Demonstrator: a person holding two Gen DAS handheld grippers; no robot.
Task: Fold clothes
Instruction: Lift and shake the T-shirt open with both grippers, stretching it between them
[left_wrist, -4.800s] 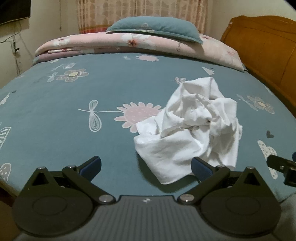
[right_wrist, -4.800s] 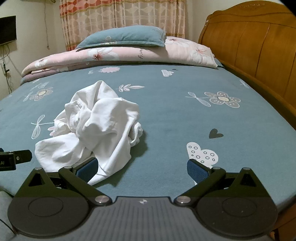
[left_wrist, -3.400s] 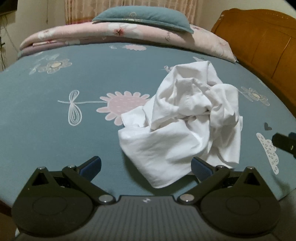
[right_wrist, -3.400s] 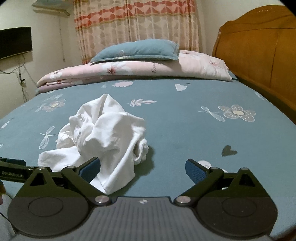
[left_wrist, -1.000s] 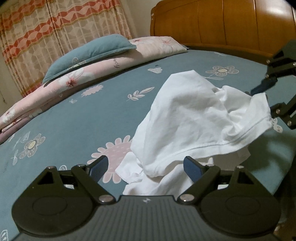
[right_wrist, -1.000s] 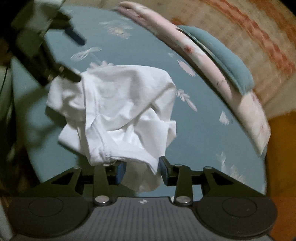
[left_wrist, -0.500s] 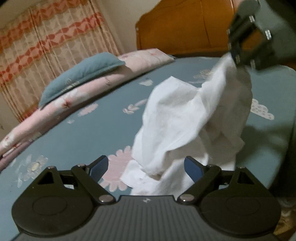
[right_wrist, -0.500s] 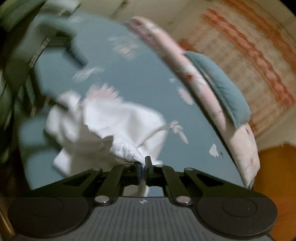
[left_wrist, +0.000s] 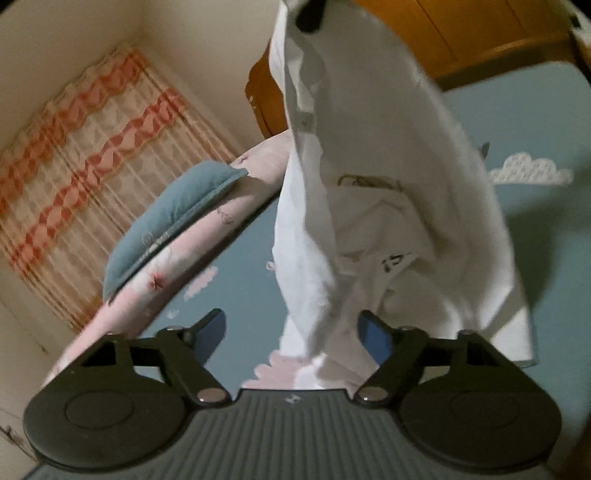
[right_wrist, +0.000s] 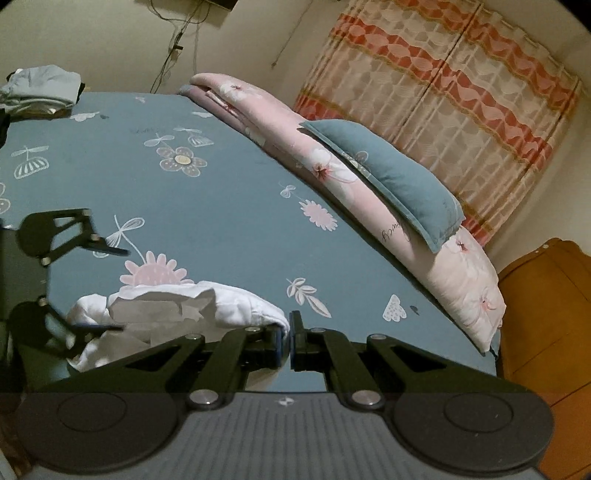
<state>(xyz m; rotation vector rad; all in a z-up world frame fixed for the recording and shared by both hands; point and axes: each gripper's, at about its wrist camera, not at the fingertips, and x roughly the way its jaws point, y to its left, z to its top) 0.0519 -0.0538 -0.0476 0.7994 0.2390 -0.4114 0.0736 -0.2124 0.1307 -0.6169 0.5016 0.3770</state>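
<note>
Two grippers work one white shirt over the bed: the right gripper, clamped on its edge, hoists it to hang open, while the left gripper is closing around the dangling lower cloth, not yet pinching it.

You had the hanging white garment filling the middle of your left-hand view, its lower folds dangling between the closing jaws of the left gripper. The blue bedsheet lay bare across the middle. The folded pink quilt with its blue pillow walled off the far edge, and the wooden headboard closed the right end.
</note>
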